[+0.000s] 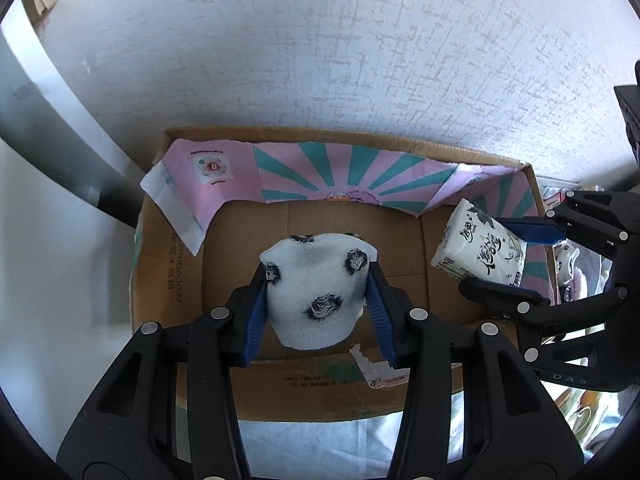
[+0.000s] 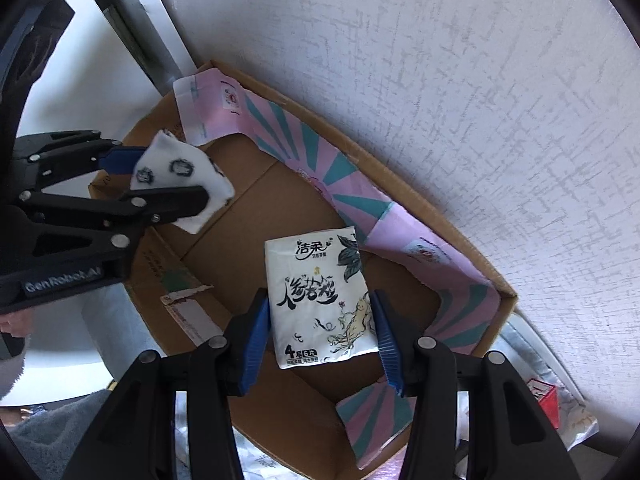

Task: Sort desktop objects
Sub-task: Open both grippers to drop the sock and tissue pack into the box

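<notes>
Sock [image 1: 316, 288] pinched in left claw [image 1: 316, 280], tissue pack [image 2: 320, 300] pinched in right claw [image 2: 320, 308], both over cardboard box [image 1: 240, 392].

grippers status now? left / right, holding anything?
Left gripper: closed on the white spotted sock, over the cardboard box.
Right gripper: closed on the tissue pack, over the same box.

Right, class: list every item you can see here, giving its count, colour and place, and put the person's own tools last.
cardboard box: one, brown, against the white wall.
pink liner: one, pink with teal rays, along the box's inner walls.
sock: one, white with dark spots, over the box, in the left gripper.
tissue pack: one, white with black writing, over the box, in the right gripper.
red item: one, outside the box.
grippers: two, black with blue pads, jaws shut on their items.
</notes>
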{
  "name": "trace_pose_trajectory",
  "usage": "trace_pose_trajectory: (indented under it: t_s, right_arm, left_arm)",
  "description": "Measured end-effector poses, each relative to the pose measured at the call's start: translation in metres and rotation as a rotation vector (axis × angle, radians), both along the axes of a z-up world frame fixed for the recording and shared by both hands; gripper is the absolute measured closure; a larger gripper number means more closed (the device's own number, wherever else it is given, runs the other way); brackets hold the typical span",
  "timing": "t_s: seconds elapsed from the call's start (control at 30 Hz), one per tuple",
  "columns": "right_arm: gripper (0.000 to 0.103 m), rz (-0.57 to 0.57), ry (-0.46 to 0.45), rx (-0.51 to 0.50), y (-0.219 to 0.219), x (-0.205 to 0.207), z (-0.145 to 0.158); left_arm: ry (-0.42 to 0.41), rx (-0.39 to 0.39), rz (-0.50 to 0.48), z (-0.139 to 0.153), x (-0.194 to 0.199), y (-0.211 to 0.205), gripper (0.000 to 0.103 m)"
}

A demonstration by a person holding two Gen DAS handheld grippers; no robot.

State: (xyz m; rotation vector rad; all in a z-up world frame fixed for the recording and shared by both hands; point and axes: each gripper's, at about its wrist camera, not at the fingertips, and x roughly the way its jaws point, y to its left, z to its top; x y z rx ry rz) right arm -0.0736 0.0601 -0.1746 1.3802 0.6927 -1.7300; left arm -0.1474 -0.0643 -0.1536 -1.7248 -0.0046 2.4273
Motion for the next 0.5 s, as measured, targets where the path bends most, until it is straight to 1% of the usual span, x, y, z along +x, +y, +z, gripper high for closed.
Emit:
trace_pose_trajectory:
  t_s: [0.07,0.1,0.13,0.17,0.2,0.23,0.27,0.3,0.33,0.4,0.43,0.5]
  right_arm:
    - [0.057,0.007,0.007,0.009,-0.001,0.001,-0.001]
    - [0.057,0.007,0.013,0.013,-0.001,0.001,-0.001]
    - [0.056,0.004,0.020,0.016,-0.001,0.001,-0.001]
    - [0.054,-0.003,0.014,0.017,-0.001,0.000,-0.002]
    - [0.050,-0.011,-0.001,0.016,-0.001,-0.002,-0.003]
    - [0.037,-0.022,-0.016,0.012,0.000,-0.004,-0.004]
    - [0.021,-0.033,-0.025,0.001,0.002,-0.005,-0.003]
    - [0.015,-0.037,-0.027,-0.012,0.004,-0.005,-0.002]
    - [0.001,-0.038,-0.048,-0.008,0.006,-0.005,-0.002]
    - [0.000,-0.034,-0.086,0.007,0.006,-0.004,-0.003]
    - [0.000,-0.027,-0.081,-0.002,0.007,-0.003,-0.001]
    - [0.000,-0.008,-0.022,-0.005,0.009,0.001,0.005]
  left_arm:
    - [0.004,0.003,0.003,0.001,0.001,0.000,0.056]
    - [0.011,0.005,0.006,0.003,0.001,0.001,0.047]
    - [0.013,0.007,0.006,0.005,0.002,0.002,0.032]
    - [0.015,0.007,0.004,0.008,0.002,0.002,0.022]
    - [0.018,0.000,0.000,0.011,0.002,0.003,0.006]
    - [0.019,-0.015,-0.003,0.014,0.004,0.004,0.000]
    - [0.027,-0.030,-0.009,0.017,0.005,0.005,0.000]
    - [0.034,-0.044,-0.015,0.021,0.006,0.006,0.000]
    - [0.049,-0.055,-0.020,0.025,0.008,0.007,0.000]
    - [0.065,-0.050,-0.025,0.030,0.007,0.006,0.000]
    - [0.070,-0.042,-0.024,0.032,0.008,0.006,0.000]
    - [0.084,-0.028,-0.022,0.038,0.008,0.004,0.000]
